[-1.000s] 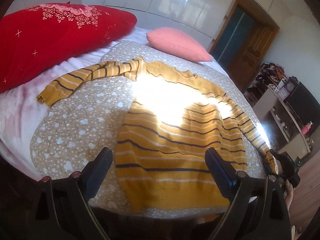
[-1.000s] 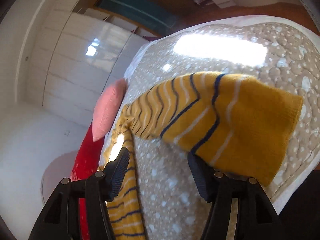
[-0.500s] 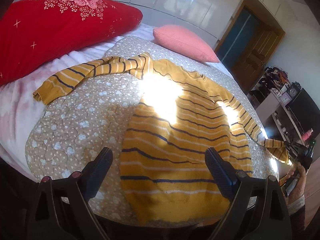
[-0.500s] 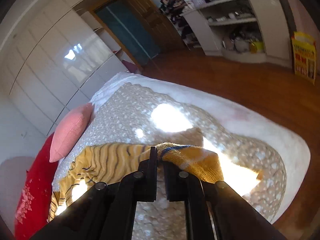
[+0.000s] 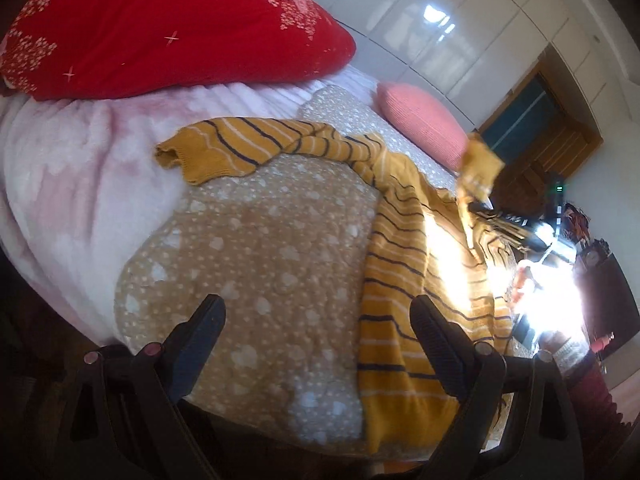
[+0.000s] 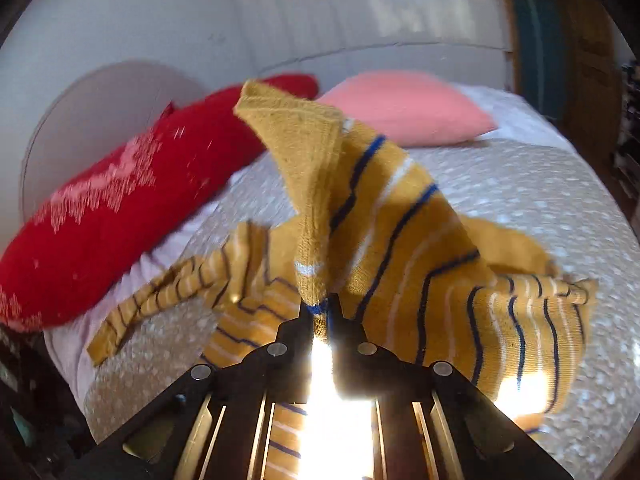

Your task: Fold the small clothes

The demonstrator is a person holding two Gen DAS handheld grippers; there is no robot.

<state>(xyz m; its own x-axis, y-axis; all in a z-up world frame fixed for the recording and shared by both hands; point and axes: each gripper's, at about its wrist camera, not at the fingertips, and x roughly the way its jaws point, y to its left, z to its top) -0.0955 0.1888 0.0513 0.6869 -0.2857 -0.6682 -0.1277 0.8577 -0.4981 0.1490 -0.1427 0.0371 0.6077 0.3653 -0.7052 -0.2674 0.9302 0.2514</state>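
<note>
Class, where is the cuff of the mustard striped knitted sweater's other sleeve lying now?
In the left wrist view, the cuff lies upper left, on the pink fleece blanket below the red pillow.

The left gripper (image 5: 316,332) hangs with its jaws spread wide over the dotted blanket (image 5: 260,248). The striped yellow sweater (image 5: 404,280) lies alongside, one sleeve cuff (image 5: 480,168) lifted by the right gripper (image 5: 478,206).

No readable text, labels, brands or numbers in either view. Red pillow (image 5: 160,28) carries only white floral and star embroidery; no lettering on it.
</note>
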